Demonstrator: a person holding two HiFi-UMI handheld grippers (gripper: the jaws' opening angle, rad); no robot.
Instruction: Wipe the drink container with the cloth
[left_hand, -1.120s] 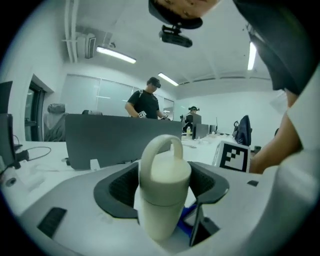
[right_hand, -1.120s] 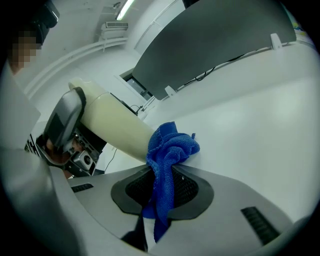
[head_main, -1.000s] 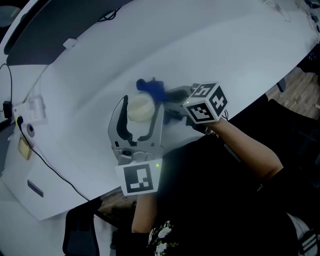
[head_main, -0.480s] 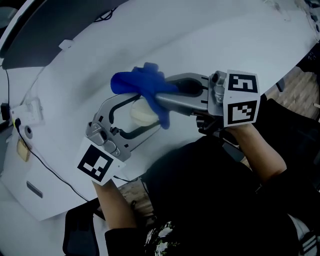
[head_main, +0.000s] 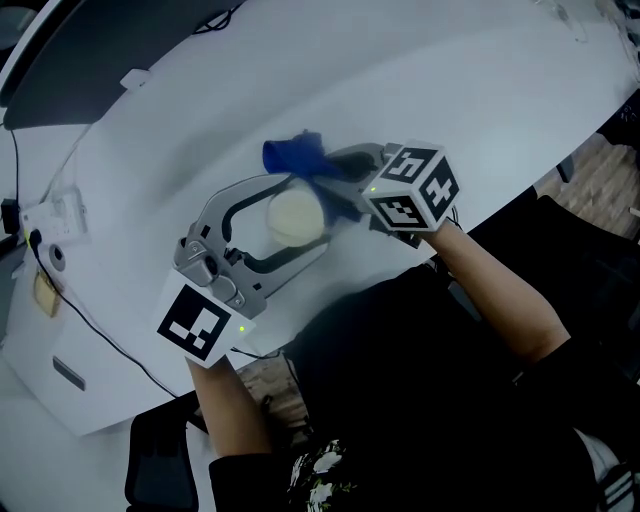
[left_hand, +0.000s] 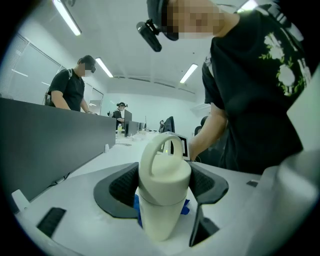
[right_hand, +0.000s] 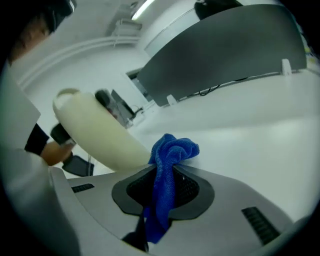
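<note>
A cream drink container (head_main: 295, 216) with a loop handle on its lid (left_hand: 162, 172) stands on the white table, clamped between the jaws of my left gripper (head_main: 290, 215). A blue cloth (head_main: 298, 158) is pinched in my right gripper (head_main: 325, 180), which comes in from the right. The cloth (right_hand: 167, 165) bunches up out of the shut jaws and presses against the container's side (right_hand: 95, 132). In the left gripper view a bit of blue cloth (left_hand: 136, 204) shows behind the container's base.
The white table (head_main: 450, 110) runs diagonally, with its near edge close to my arms. A socket box and cables (head_main: 55, 225) sit at the left end. A dark partition (left_hand: 45, 135) lines the far side; people stand beyond it.
The right gripper has drawn back and rolled, bringing the cloth down from a raised spread to the container's far side. The left gripper kept its hold on the container.
</note>
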